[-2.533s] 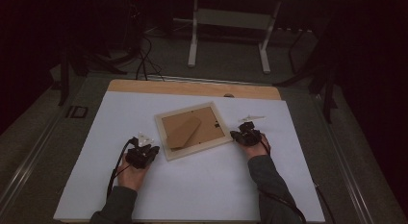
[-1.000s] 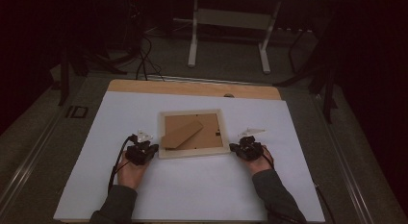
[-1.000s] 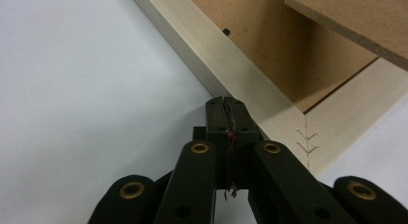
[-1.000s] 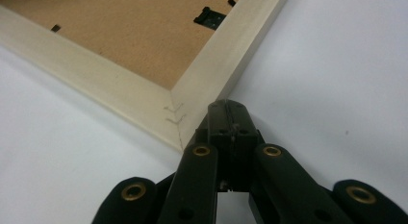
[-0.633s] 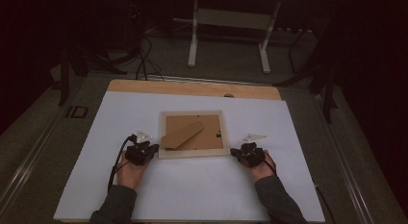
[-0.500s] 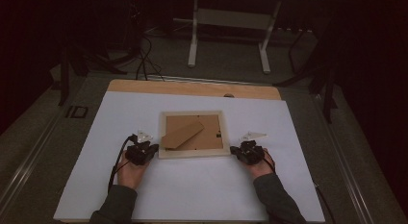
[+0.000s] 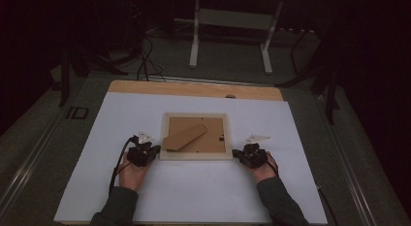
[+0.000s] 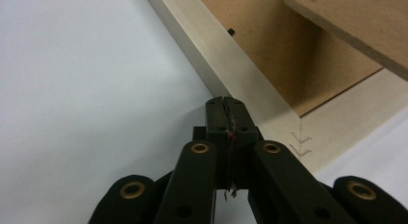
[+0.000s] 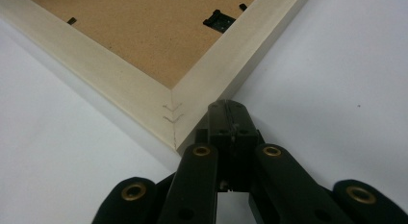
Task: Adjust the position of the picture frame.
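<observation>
Picture frame (image 7: pixel 196 137) lies back-up at centre of the white surface (image 7: pixel 194 197); left gripper (image 8: pixel 226 106) and right gripper (image 9: pixel 230 111), both closed and empty, sit against its lower corners; to square it, nudge with closed tips low against the wood, evenly from both sides

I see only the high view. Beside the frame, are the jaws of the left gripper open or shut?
Observer: Shut. In the left gripper view, the left gripper has its jaws together, with the tip at the outer side of the frame, near a corner.
Operator: And the right gripper?
Observer: The right gripper is shut too. Its tip is at the frame's side, right by a corner where two V-shaped staples cross the joint.
Operator: Does the brown stand lie flat on the back?
Observer: No. The stand is raised off the backing, with shadow under it.
</observation>
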`<action>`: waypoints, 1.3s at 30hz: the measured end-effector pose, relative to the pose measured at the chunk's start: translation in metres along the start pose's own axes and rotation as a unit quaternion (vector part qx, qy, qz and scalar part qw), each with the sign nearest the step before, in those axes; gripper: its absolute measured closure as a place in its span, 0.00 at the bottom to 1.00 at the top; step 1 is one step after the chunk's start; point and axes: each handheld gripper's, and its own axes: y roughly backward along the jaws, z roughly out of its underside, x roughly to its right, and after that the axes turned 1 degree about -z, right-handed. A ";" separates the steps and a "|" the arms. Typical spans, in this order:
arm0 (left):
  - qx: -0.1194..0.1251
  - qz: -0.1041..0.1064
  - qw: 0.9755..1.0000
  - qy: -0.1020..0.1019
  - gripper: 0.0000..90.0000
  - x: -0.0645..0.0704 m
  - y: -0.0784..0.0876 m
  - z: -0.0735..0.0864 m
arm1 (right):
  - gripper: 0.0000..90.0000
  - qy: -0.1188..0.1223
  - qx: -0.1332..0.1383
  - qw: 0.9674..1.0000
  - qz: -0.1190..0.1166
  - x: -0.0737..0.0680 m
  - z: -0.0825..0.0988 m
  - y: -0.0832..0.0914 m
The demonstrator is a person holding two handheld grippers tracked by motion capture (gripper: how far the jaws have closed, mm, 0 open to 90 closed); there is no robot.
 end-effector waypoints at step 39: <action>0.009 -0.008 0.999 -0.042 1.00 0.030 0.018 0.011 | 1.00 -0.022 0.029 0.999 0.011 -0.005 0.023 0.015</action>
